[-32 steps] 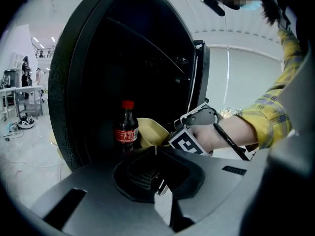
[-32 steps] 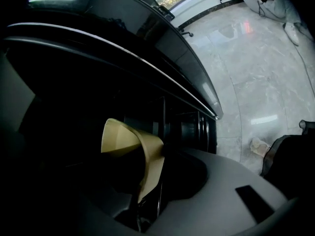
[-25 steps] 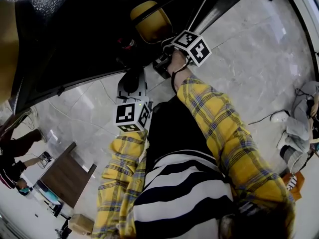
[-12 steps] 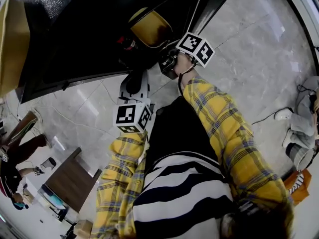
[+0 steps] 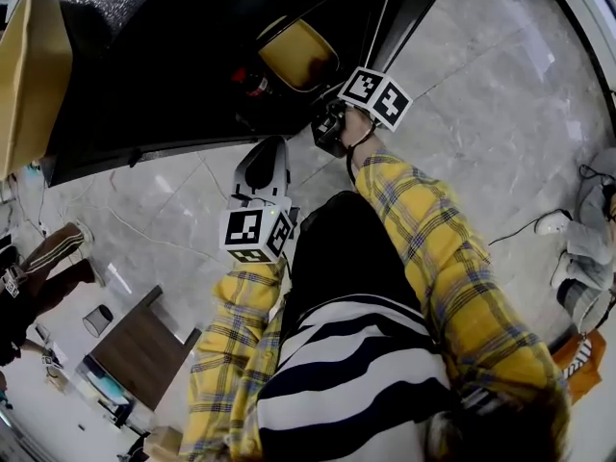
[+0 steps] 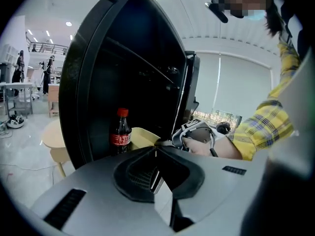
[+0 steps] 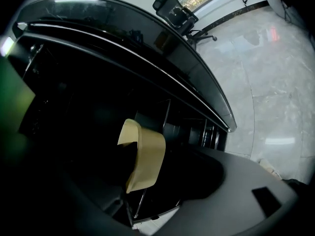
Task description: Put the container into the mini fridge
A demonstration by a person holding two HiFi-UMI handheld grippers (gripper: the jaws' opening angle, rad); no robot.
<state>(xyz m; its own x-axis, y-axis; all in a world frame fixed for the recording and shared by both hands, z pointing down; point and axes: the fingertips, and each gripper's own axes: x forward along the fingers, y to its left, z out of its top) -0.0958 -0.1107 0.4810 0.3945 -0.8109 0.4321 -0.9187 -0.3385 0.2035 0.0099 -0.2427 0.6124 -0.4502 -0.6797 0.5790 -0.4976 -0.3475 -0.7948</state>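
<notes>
Bottle (image 6: 120,132) stands just beside container (image 5: 296,54) inside open fridge (image 5: 164,75)

No readable text anywhere. Bottle (image 6: 121,130) just ahead-left of the left hand-held gripper (image 6: 156,150) has a red label (image 6: 119,139), print too small to read.

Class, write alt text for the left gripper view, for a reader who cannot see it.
An open black mini fridge holds a cola bottle and a yellow container. Beside it, the right hand-held gripper is opening its jaws with the container between them. In the foreground, the left hand-held gripper is shut and empty.
</notes>
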